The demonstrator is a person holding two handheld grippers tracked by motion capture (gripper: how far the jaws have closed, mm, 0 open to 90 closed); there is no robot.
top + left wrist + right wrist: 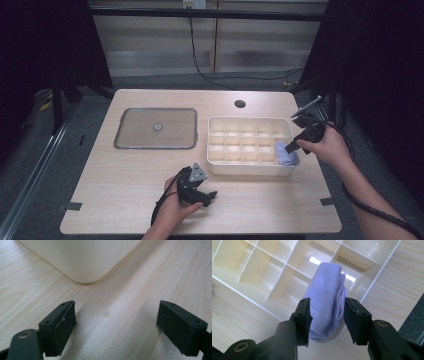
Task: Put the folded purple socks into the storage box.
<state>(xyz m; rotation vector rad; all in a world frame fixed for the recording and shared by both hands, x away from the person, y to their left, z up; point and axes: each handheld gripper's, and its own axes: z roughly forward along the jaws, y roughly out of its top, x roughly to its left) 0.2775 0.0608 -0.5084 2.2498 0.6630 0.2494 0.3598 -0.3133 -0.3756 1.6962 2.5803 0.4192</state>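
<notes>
A rolled lavender cloth [286, 154] stands in the near right corner compartment of a white divided box [250, 119]. In the right gripper view the cloth [325, 290] leans out over the box rim [384, 265], between the jaws of my right gripper [326, 305]. The pads sit close on both sides without pinching it, so the gripper is open. In the high view my right gripper [291, 146] reaches in from the box's right side. My left gripper [210, 196] rests on the table in front of the box, open and empty [116, 325], facing the box's corner [85, 260].
A flat metal tray [156, 128] with a small round knob at its middle lies left of the box. A cable hole [240, 104] is at the table's far edge. Bare wooden tabletop [125, 185] surrounds my left hand. Black cables trail from both grippers.
</notes>
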